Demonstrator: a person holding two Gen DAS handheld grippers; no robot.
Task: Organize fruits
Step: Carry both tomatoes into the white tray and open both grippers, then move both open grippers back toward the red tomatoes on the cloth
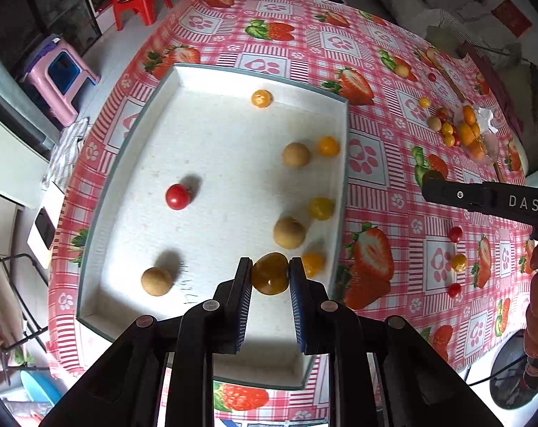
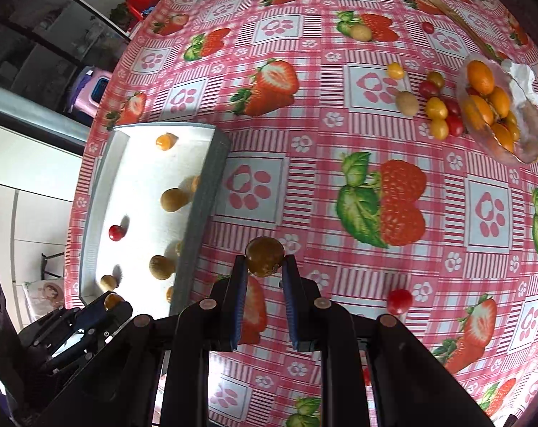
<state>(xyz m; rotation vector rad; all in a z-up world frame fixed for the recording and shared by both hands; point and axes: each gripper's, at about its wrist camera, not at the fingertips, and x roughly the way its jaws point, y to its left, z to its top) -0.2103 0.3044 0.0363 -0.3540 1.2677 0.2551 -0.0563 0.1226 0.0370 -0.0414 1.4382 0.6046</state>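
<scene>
My left gripper (image 1: 270, 273) is shut on a dark yellow cherry tomato (image 1: 270, 273) and holds it over the near right part of the white tray (image 1: 212, 82). The tray holds a red tomato (image 1: 177, 196), brown longans (image 1: 296, 154) and yellow tomatoes (image 1: 328, 146). My right gripper (image 2: 264, 261) is shut on a brownish-yellow tomato (image 2: 264, 255) above the tablecloth, just right of the tray (image 2: 212, 178). The left gripper (image 2: 105, 307) with its tomato shows at lower left in the right wrist view.
Loose tomatoes and longans (image 2: 438, 106) lie beside a clear bowl of orange kumquats (image 2: 496, 114) at the far right. A red tomato (image 2: 399, 301) lies near my right gripper. More tomatoes (image 1: 455, 261) lie right of the tray. Stools (image 1: 60, 78) stand beyond the table edge.
</scene>
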